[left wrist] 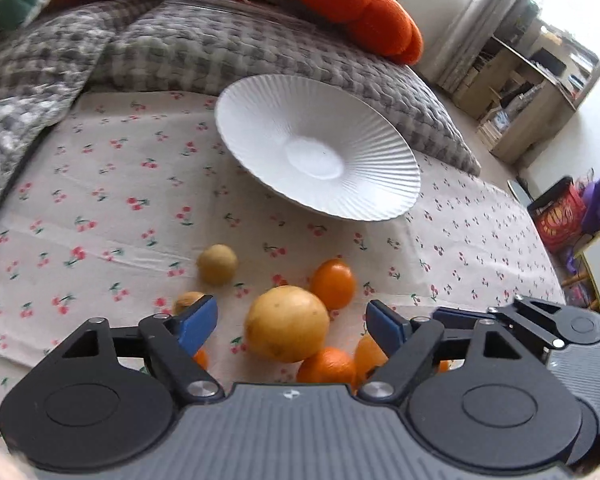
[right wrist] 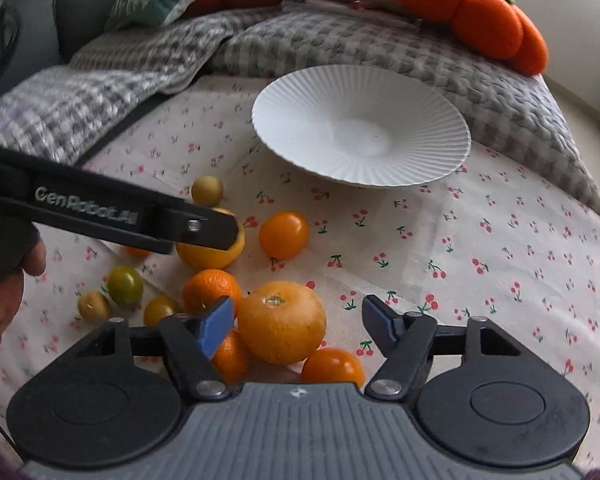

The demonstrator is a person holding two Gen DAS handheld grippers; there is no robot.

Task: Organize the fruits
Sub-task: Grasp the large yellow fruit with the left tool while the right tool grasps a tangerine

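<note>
both grippers spread over the fruit pile

the left gripper (left wrist: 290, 322) hangs over the near end of the cloth (left wrist: 100, 216), jaws spread, with a big yellow fruit (left wrist: 287, 323) between the blue pads and touching neither. an orange (left wrist: 333, 283) lies just behind that fruit, a small tan fruit (left wrist: 217, 264) farther left.

the right gripper (right wrist: 300, 320) is also spread, around a large orange (right wrist: 282, 322); the left pad sits just beside it, the right pad stands apart. more fruit lies close by: a mandarin (right wrist: 211, 290) to the left, an orange tomato (right wrist: 284, 235) beyond, a green one (right wrist: 125, 285) far left.

the white plate (right wrist: 320, 92) sits empty at the far side, near the grey blanket (right wrist: 380, 44). a hand (right wrist: 4, 300) shows at the left edge.
</note>
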